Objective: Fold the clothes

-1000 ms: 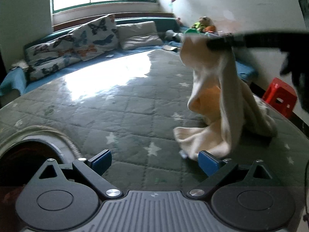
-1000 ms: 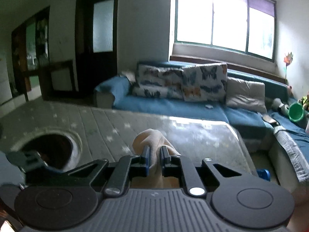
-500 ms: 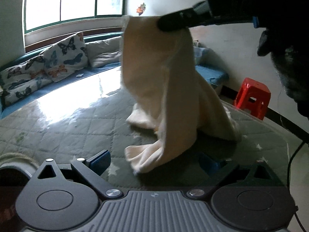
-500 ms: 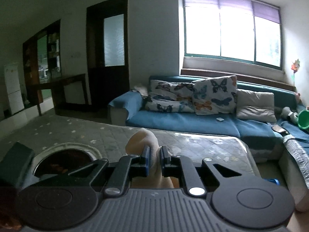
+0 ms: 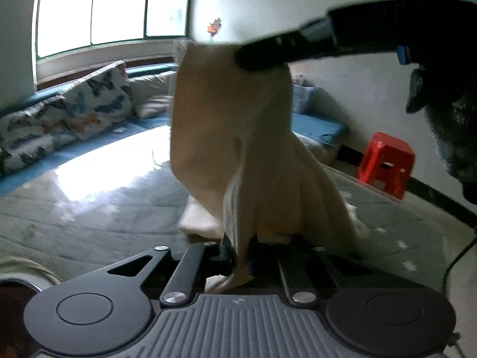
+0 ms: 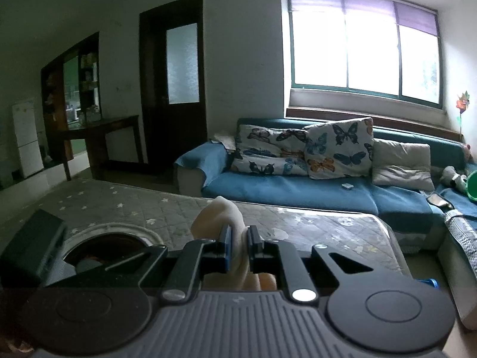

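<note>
A cream garment [image 5: 238, 137] hangs from my right gripper [image 5: 241, 59], which comes in from the upper right and is shut on the garment's top edge. The lower part trails on the quilted table cover [image 5: 89, 208]. My left gripper [image 5: 240, 256] is closing on a hanging lower edge, and its pads press the cloth between them. In the right wrist view, my right gripper [image 6: 238, 244] pinches a bunched fold of the garment [image 6: 219, 214] above the table [image 6: 313, 223]. An orange patch shows low in the folds.
A round opening [image 6: 104, 244] sits in the table at the left. A blue sofa [image 6: 298, 191] with butterfly cushions runs behind under the window. A red stool [image 5: 384, 164] stands beyond the table's right edge. A person's dark gloved hand [image 5: 447, 119] fills the right side.
My left jaws went from wide open to closed on the garment's lower edge. My right gripper lifted the garment higher, so it hangs longer and nearer the left camera.
</note>
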`<act>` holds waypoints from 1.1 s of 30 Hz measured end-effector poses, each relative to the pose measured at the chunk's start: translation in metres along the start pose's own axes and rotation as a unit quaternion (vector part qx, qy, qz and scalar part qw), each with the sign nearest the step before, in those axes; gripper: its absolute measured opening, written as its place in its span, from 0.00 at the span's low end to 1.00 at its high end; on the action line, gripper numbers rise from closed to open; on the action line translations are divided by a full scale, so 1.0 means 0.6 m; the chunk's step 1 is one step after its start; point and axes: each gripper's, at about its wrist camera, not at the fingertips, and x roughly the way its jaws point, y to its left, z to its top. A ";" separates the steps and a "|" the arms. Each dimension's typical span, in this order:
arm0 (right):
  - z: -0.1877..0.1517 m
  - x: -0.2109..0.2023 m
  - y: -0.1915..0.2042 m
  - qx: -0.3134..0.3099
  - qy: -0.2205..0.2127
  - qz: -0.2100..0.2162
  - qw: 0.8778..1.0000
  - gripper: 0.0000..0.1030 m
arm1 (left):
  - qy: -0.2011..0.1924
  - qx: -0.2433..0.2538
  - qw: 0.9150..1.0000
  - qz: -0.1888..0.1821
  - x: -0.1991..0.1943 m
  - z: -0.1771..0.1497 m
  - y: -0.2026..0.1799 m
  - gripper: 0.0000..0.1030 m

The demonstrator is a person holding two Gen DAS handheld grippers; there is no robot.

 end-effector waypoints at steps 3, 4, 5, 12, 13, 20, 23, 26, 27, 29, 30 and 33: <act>0.010 0.014 -0.011 0.009 -0.005 -0.008 1.000 0.10 | -0.006 -0.011 1.000 0.026 -0.006 0.020 0.028 0.08; 0.016 0.018 -0.015 0.013 -0.010 -0.011 1.000 0.10 | -0.012 -0.010 0.999 0.043 -0.009 0.032 0.039 0.08; 0.023 0.021 -0.018 0.015 -0.016 -0.015 1.000 0.09 | -0.018 -0.010 0.998 0.059 -0.012 0.045 0.050 0.08; 0.073 -0.009 -0.032 0.031 -0.093 -0.012 0.995 0.09 | -0.097 0.018 0.989 0.107 -0.095 0.138 0.081 0.07; 0.071 -0.017 -0.029 0.026 -0.093 -0.006 0.995 0.09 | -0.102 0.026 0.989 0.107 -0.107 0.139 0.078 0.08; -0.002 -0.053 0.004 -0.016 -0.006 0.026 1.000 0.09 | -0.054 0.062 0.994 0.067 -0.134 0.059 0.058 0.08; -0.047 -0.053 0.021 -0.029 0.056 0.044 0.997 0.09 | -0.015 0.080 0.996 0.044 -0.128 -0.003 0.034 0.08; -0.095 -0.058 0.033 -0.021 0.111 0.053 0.992 0.09 | 0.018 0.083 0.996 0.026 -0.118 -0.054 0.013 0.08; -0.111 -0.059 0.036 -0.018 0.129 0.055 0.990 0.09 | 0.028 0.082 0.996 0.021 -0.115 -0.068 0.011 0.08; -0.133 -0.063 0.039 -0.011 0.155 0.059 0.986 0.11 | 0.048 0.080 0.996 0.011 -0.108 -0.095 0.008 0.09; -0.140 -0.068 0.037 -0.003 0.161 0.058 0.985 0.11 | 0.057 0.079 0.995 0.007 -0.105 -0.106 0.007 0.09; -0.143 -0.080 0.029 0.006 0.161 0.047 0.986 0.11 | 0.074 0.080 0.994 0.002 -0.096 -0.122 0.010 0.11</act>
